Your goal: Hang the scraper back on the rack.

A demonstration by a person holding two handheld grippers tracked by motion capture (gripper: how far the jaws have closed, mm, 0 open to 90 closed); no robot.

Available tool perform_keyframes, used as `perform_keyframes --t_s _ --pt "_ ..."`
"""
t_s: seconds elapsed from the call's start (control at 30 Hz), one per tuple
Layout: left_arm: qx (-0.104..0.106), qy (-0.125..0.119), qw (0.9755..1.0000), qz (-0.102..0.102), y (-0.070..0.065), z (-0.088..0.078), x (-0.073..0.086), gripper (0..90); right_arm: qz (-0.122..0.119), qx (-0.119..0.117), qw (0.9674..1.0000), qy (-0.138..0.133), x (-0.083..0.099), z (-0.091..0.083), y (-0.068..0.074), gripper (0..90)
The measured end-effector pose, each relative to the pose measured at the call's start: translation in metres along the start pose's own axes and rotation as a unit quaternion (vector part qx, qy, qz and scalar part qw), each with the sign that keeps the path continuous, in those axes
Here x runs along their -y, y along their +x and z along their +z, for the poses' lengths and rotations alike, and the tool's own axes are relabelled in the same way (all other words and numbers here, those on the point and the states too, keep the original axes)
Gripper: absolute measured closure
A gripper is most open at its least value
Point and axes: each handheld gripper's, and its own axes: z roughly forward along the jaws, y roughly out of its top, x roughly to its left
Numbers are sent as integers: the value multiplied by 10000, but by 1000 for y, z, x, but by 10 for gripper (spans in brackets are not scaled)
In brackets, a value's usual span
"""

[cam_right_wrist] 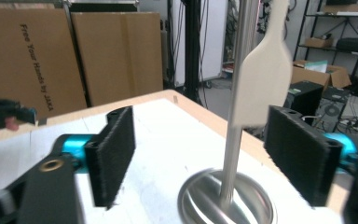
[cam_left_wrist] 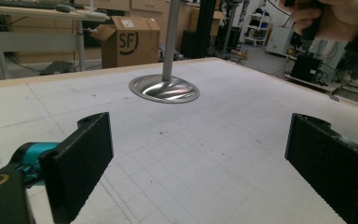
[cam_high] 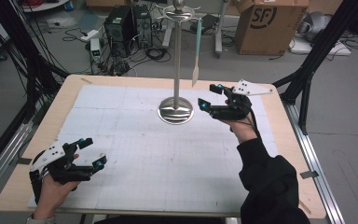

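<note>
A pale spatula (cam_high: 196,59) is hanging from a hook at the top of a metal stand (cam_high: 176,70), its long axis running vertical and its broad blade pointing down, clear of the table. The stand's round base (cam_high: 175,112) is sitting on the white gridded mat (cam_high: 144,154) toward the far middle of the wooden table (cam_high: 279,140).

The right gripper (cam_high: 214,96) is hovering just right of the pole, jaws standing wide apart; in the right gripper view the spatula blade (cam_right_wrist: 263,84) is showing between them, though blur makes it hard to tell how near it is.

The left gripper (cam_high: 92,151) is resting at the near left corner of the mat, close to the table's front edge, its jaws also spread wide with nothing between them. Bare mat is lying open between the two grippers and in front of the base.
</note>
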Motion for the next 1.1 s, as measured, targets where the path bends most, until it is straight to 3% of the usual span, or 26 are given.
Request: perform_keyframes --t_s 0.23,0.33,0.43,0.53,0.8,0.93,1.1 --pt "-212 -158 9996 39 2 0 -1 62 -25 85 9999 136 20 -15 15 142" --pt "-209 -157 9996 51 2 0 -1 62 77 18 9994 332 30 -21 21 127" --pt "-190 -136 9997 61 1 1 -1 62 117 129 9991 388 42 -27 29 104" --pt "-180 -113 9998 64 0 2 0 62 223 243 9986 404 55 -34 35 15" --pt "-48 -164 9998 72 -2 4 0 63 252 496 9973 480 88 -55 48 4" --pt "-94 -8 9997 218 -5 8 4 62 376 585 9966 437 104 -67 50 5" --pt "-9 61 9998 179 -6 13 8 62 290 564 9969 457 115 -78 54 5"
